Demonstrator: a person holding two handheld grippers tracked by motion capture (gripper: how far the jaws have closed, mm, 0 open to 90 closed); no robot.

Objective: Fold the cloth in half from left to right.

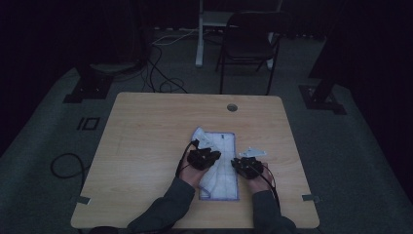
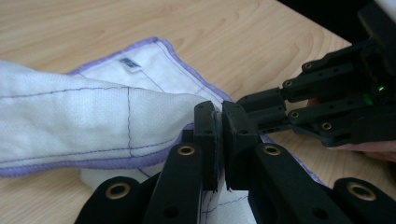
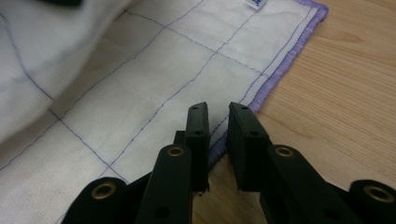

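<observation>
A white quilted cloth point(image 1: 225, 142) with a purple hem lies on the wooden table point(image 1: 146, 131), its left side folded over toward the middle. My left gripper point(image 1: 210, 156) hovers over the cloth's left half. In the left gripper view its jaws point(image 2: 218, 135) are shut on a thin edge of the cloth point(image 2: 93, 116), and the lifted fold drapes away to the left. My right gripper point(image 1: 239, 163) rests at the cloth's right hem. Its jaws point(image 3: 218, 140) stand a narrow gap apart just above the purple hem point(image 3: 280, 70), with nothing between them.
A round cable hole point(image 1: 232, 107) sits near the table's far edge. A dark chair point(image 1: 248, 44) stands beyond the table, and cables point(image 1: 65, 165) lie on the floor to the left. Bare wood surrounds the cloth on all sides.
</observation>
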